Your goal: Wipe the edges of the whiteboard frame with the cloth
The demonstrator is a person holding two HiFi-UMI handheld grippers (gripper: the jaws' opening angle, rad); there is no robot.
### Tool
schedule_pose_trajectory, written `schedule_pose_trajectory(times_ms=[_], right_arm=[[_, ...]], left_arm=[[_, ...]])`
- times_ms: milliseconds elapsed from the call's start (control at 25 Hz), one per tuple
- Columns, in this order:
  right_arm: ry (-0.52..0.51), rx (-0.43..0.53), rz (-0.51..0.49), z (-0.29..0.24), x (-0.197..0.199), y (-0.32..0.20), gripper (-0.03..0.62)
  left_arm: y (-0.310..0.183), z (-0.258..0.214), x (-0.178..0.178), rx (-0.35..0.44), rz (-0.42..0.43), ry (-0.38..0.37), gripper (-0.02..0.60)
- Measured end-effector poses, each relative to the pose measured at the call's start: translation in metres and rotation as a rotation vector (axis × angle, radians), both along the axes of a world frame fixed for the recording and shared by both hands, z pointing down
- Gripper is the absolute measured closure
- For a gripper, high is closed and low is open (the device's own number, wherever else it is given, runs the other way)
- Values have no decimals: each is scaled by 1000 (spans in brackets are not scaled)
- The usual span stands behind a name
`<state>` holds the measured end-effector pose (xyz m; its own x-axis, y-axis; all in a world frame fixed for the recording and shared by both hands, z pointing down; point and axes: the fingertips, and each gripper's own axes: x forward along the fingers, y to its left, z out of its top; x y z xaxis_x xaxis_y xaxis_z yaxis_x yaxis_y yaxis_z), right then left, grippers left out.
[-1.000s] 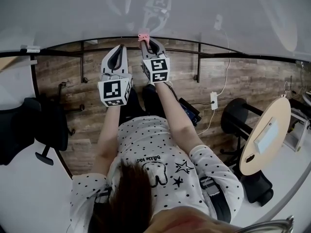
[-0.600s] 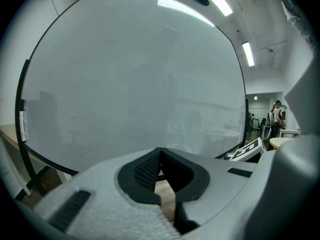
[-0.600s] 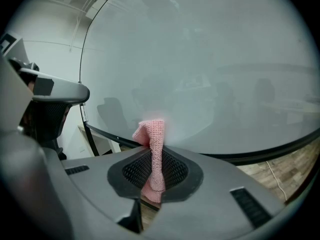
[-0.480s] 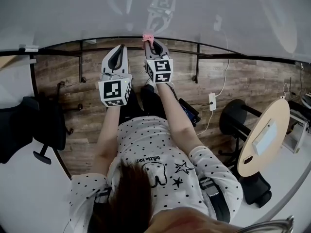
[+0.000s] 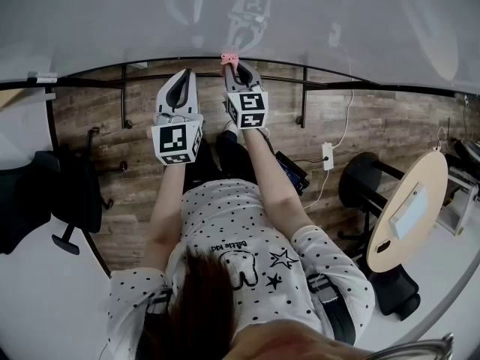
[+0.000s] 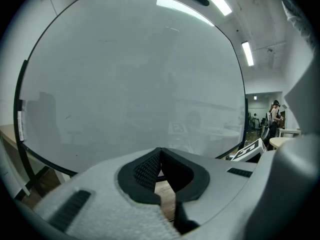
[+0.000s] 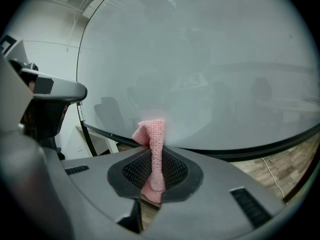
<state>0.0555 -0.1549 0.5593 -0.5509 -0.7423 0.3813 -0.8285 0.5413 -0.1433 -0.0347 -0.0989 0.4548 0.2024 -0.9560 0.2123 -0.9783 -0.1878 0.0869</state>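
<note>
White polka-dot T-shirt (image 5: 225,227), grey left tool (image 5: 184,73), grey right tool (image 5: 235,66)

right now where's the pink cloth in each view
Head view: cloth at top centre, at the right gripper tip, by the whiteboard frame.
Left gripper view: not in it.
Right gripper view: cloth at centre, pinched between the jaws.
Shared landmark: the black frame.

the left gripper (image 6: 160,153) points at the whiteboard (image 6: 130,74), whose pale grey surface fills most of the view. its jaws meet at their tips with nothing between them, and wooden floor (image 6: 165,194) shows through the gap behind. the dark frame (image 6: 19,119) curves down the left side. ceiling lights (image 6: 247,53) glow at the upper right, above a distant person (image 6: 274,115).
</note>
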Motion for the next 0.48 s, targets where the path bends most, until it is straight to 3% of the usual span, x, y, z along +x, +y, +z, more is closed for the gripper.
schedule_pose_trajectory(times_ms=[200, 360, 480], right_arm=[[-8, -1, 0, -5, 22, -1, 563], [0, 0, -4, -1, 23, -2, 563], [4, 5, -10, -2, 30, -3, 563]], left_arm=[[-2, -5, 23, 2, 4, -4, 566], [-4, -1, 20, 6, -10, 1, 566], [-3, -2, 28, 18, -3, -39, 566]])
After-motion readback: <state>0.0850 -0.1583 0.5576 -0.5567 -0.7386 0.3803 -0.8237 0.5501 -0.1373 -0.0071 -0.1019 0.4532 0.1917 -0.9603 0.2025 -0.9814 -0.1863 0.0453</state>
